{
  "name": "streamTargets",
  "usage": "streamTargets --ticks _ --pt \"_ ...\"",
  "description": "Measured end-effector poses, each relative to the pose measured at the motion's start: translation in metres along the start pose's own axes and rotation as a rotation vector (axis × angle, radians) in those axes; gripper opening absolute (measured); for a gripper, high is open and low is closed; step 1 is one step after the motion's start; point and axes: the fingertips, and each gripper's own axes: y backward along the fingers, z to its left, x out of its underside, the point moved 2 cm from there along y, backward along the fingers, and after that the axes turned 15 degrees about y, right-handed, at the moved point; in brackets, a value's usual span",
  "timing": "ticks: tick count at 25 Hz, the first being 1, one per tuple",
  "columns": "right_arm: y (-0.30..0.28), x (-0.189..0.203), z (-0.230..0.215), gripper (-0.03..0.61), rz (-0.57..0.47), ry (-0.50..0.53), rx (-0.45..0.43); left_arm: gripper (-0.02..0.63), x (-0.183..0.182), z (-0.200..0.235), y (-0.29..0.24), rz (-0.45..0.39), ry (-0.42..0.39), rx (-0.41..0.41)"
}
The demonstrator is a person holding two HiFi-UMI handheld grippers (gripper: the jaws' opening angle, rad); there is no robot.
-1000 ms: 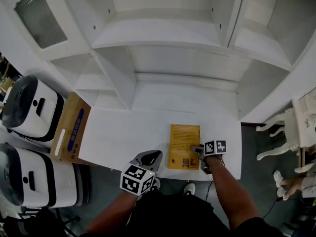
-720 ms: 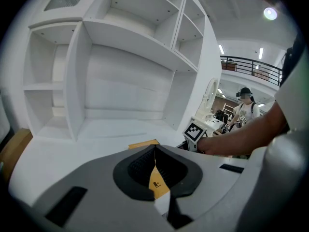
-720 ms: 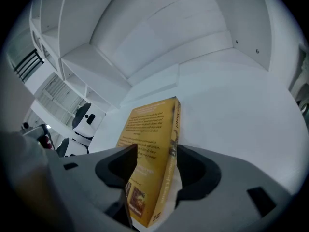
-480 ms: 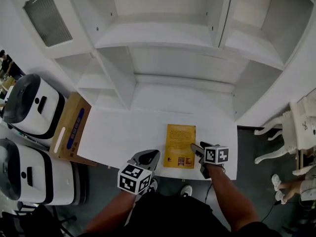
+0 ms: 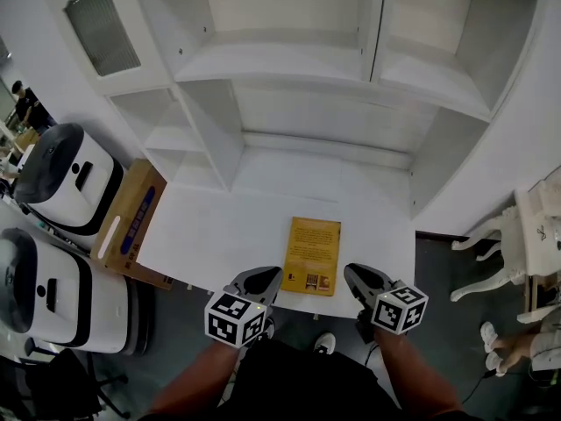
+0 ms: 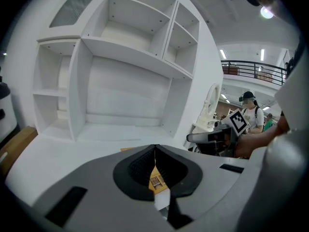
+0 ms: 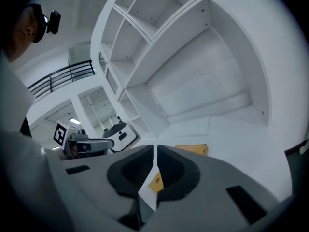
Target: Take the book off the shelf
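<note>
An orange book (image 5: 311, 254) lies flat on the white counter (image 5: 219, 235) below the shelves, close to the front edge. My right gripper (image 5: 359, 277) hovers just right of the book's near corner, apart from it; its jaws are closing with nothing between them, and the tips meet in the right gripper view (image 7: 154, 146). My left gripper (image 5: 263, 279) sits at the counter's edge left of the book, shut and empty. The book (image 7: 193, 149) shows beyond the right jaws, and a piece of it (image 6: 156, 181) shows behind the left gripper (image 6: 155, 146).
The white shelf unit (image 5: 289, 60) holds nothing in its compartments. A cardboard box (image 5: 131, 222) and two white machines (image 5: 66, 178) stand left of the counter. White furniture (image 5: 535, 226) is at the right. A person (image 6: 248, 112) stands in the background.
My right gripper has drawn back off the book's right edge toward the counter's front and closed its jaws. The book stays flat on the counter. The left gripper has barely moved.
</note>
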Motion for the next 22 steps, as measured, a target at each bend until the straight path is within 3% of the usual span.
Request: streamTargets --ticks 3,6,14,18,22 --pt "0.016 -0.002 0.013 0.032 -0.028 -0.010 -0.069 0.011 0.003 -0.016 0.004 -0.026 0.009 -0.003" --pt "0.024 0.005 0.022 0.029 -0.006 0.042 -0.079 0.011 0.004 -0.032 0.010 -0.044 -0.001 0.012" --pt "0.036 0.008 0.044 0.029 -0.003 0.077 -0.016 0.011 0.005 -0.034 0.024 -0.044 -0.030 0.047" --pt "0.036 0.009 0.059 0.029 -0.017 0.016 0.032 0.011 0.003 -0.025 0.033 -0.021 -0.045 0.081" --pt "0.031 0.014 0.084 0.029 0.000 0.060 0.088 0.011 0.002 -0.014 0.050 -0.021 -0.057 0.113"
